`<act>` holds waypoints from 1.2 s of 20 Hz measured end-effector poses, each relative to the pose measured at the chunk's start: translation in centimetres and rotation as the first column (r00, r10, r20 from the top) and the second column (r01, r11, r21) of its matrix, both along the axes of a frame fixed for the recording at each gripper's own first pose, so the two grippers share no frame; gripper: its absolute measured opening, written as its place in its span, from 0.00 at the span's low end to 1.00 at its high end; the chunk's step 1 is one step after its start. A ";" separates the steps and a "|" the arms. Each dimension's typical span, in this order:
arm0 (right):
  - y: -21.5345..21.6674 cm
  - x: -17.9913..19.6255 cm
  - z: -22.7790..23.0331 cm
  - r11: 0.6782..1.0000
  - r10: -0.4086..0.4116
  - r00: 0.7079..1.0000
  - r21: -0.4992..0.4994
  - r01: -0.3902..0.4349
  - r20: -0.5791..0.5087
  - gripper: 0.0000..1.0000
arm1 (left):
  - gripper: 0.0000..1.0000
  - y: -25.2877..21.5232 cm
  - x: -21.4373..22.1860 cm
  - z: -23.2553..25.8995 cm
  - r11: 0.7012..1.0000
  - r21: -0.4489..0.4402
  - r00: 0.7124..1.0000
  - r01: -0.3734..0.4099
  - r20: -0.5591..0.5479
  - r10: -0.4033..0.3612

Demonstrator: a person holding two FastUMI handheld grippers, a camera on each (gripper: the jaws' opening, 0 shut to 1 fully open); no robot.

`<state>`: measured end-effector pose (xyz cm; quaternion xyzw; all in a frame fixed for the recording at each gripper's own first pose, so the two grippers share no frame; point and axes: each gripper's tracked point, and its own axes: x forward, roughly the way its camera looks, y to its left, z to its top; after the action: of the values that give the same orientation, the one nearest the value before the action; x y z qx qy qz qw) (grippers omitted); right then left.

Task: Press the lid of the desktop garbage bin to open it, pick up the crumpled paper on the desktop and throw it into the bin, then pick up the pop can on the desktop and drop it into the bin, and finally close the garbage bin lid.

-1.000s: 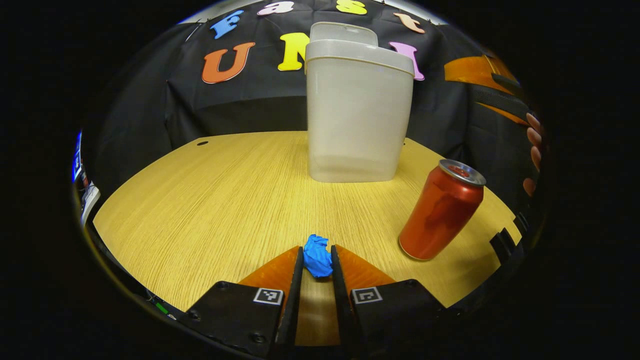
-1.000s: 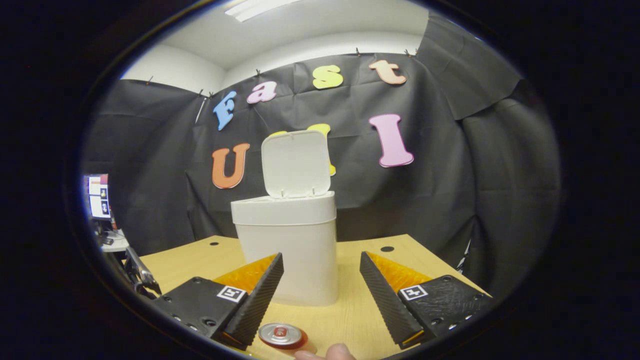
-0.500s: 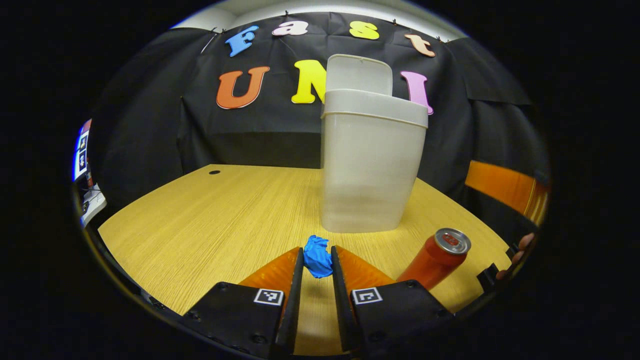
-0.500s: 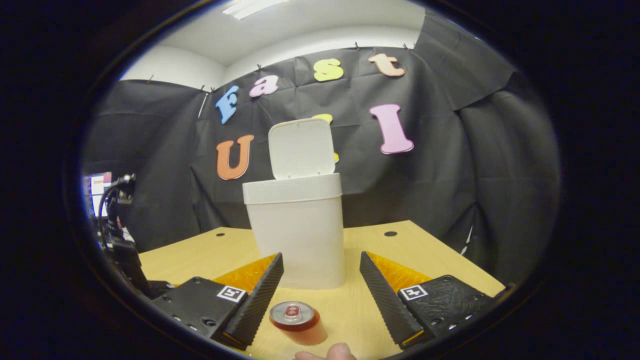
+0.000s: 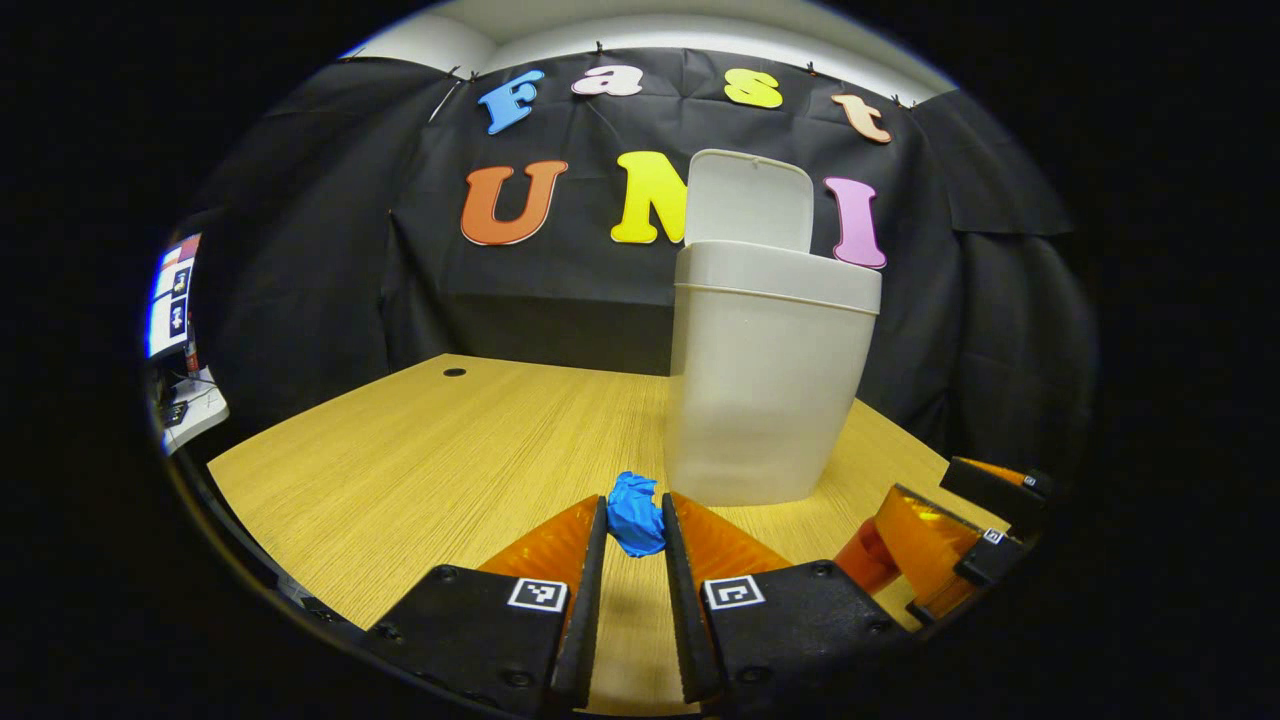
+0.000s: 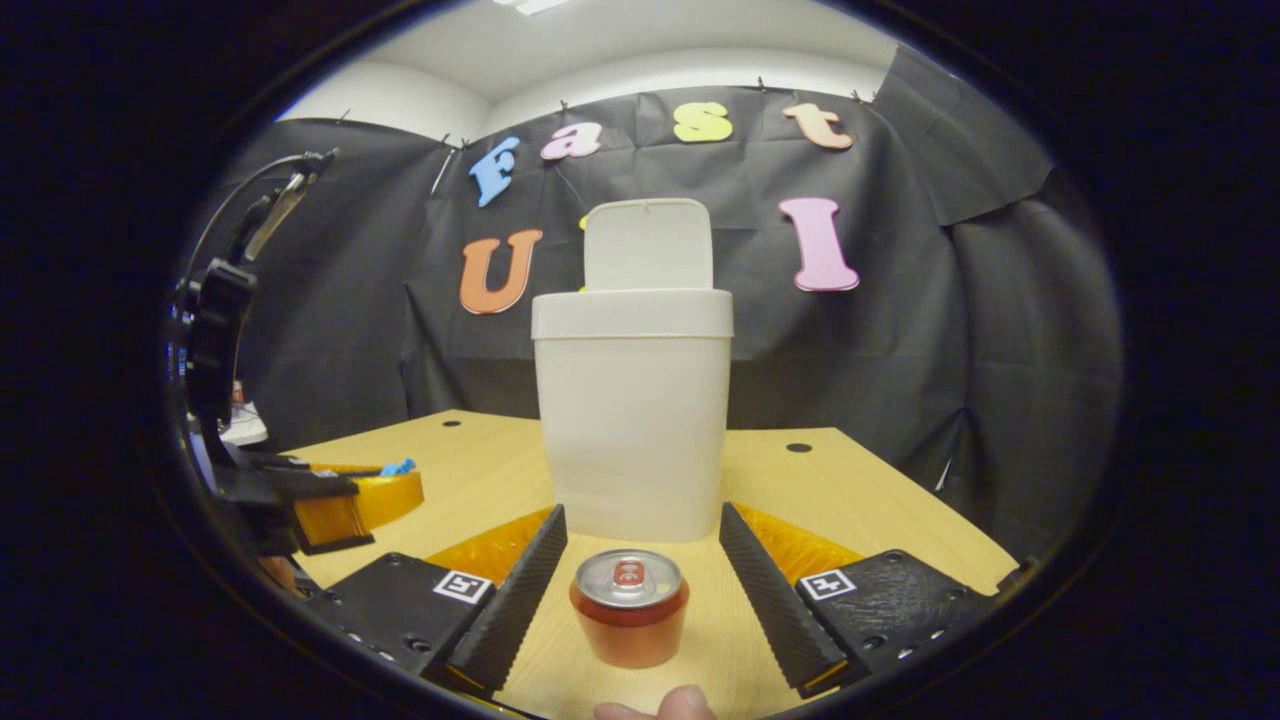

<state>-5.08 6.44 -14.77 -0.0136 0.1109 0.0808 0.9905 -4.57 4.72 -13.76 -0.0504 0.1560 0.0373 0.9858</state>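
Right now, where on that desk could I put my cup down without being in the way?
The wide bare stretch of desk left of the bin, toward the small hole. It is crowded in front of the bin: the left gripper holds the crumpled paper and the right gripper flanks the can.

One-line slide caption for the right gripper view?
Right gripper open around an upright red pop can on the wooden table, facing the white bin, lid up.

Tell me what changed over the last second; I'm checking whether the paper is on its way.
The left gripper has lifted the crumpled paper off the desk and risen. The right gripper has come down, open, around the pop can, not yet gripping. The bin stayed put with its lid up.
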 end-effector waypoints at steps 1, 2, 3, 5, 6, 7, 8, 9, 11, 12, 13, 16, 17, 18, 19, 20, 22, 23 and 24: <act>-0.1 0.0 -0.5 1.000 -0.003 1.000 0.001 0.003 -0.010 0.96 | 0.36 0.2 0.0 0.3 1.000 -0.006 1.000 -0.003 0.010 0.004; -0.1 0.0 -1.1 1.000 -0.007 1.000 0.002 0.007 -0.022 0.96 | 0.36 0.4 0.1 0.5 1.000 -0.007 1.000 -0.007 0.018 0.007; -0.1 0.1 -1.5 1.000 -0.008 0.999 0.005 0.008 -0.034 0.96 | 0.36 0.5 0.0 0.8 1.000 -0.004 1.000 -0.009 0.025 0.009; 0.2 0.3 -2.5 1.000 -0.003 0.998 0.006 0.004 -0.061 0.95 | 0.36 0.7 0.1 1.1 1.000 0.008 0.999 -0.015 0.039 0.015; 0.4 0.3 -3.0 1.000 -0.002 0.997 0.005 0.002 -0.073 0.96 | 0.36 0.8 0.1 1.1 1.000 0.011 0.999 -0.016 0.044 0.016; 0.3 0.2 -3.6 1.000 -0.001 0.996 0.003 0.001 -0.084 0.96 | 0.36 0.9 0.2 1.4 1.000 0.011 0.999 -0.017 0.049 0.016; 0.5 0.3 -3.9 1.000 -0.001 0.996 0.000 0.001 -0.093 0.93 | 0.36 1.0 0.3 1.5 1.000 0.011 0.998 -0.018 0.054 0.017; 0.5 0.3 -4.4 1.000 -0.002 0.995 -0.006 0.001 -0.102 0.96 | 0.36 1.1 0.3 1.7 1.000 0.012 0.998 -0.018 0.058 0.017; 0.5 0.4 -5.1 1.000 -0.003 0.993 -0.013 0.001 -0.119 0.93 | 0.35 1.1 0.3 1.7 1.000 0.014 0.998 -0.016 0.063 0.015; 0.4 0.5 -5.4 1.000 -0.002 0.992 -0.011 0.001 -0.128 0.96 | 0.36 1.2 0.4 1.7 1.000 0.016 0.998 -0.016 0.065 0.015; 0.4 0.6 -5.8 1.000 -0.004 0.990 -0.009 0.003 -0.139 0.96 | 0.36 1.2 0.4 1.8 1.000 0.016 0.998 -0.016 0.066 0.015; 0.4 0.6 -7.1 1.000 -0.007 0.984 -0.004 0.007 -0.178 0.93 | 0.36 1.2 0.5 1.6 1.000 0.016 0.998 -0.013 0.065 0.012; 0.4 0.6 -7.5 1.000 -0.008 0.982 -0.001 0.008 -0.189 0.93 | 0.36 1.2 0.6 1.6 1.000 0.018 0.998 -0.012 0.063 0.011; 0.2 0.4 -7.8 1.000 -0.011 0.980 0.001 0.011 -0.199 0.96 | 0.36 1.3 0.6 1.5 1.000 0.019 0.998 -0.012 0.061 0.011; 0.0 0.4 -8.0 1.000 -0.011 0.978 0.004 0.012 -0.207 0.96 | 0.36 1.3 0.6 1.5 1.000 0.019 0.998 -0.012 0.060 0.011; 0.0 0.3 -8.2 1.000 -0.012 0.977 0.005 0.013 -0.214 0.93 | 0.36 1.4 0.6 1.5 1.000 0.021 0.998 -0.013 0.060 0.011; -0.1 0.3 -8.4 1.000 -0.019 0.975 0.004 0.020 -0.221 0.96 | 0.36 1.3 0.7 1.7 1.000 0.027 0.998 -0.013 0.062 0.011; -0.1 0.4 -8.5 1.000 -0.020 0.973 0.003 0.021 -0.229 0.96 | 0.36 1.5 0.7 1.7 0.999 0.030 0.998 -0.014 0.064 0.012; 0.0 0.4 -8.8 1.000 -0.016 0.971 0.009 0.019 -0.239 0.96 | 0.36 1.5 0.8 1.9 0.999 0.032 0.998 -0.016 0.067 0.014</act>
<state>-4.72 6.44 -23.57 0.0029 0.2289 0.0737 0.9707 -3.76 6.22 -11.86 -0.0369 0.1222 0.0455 0.9908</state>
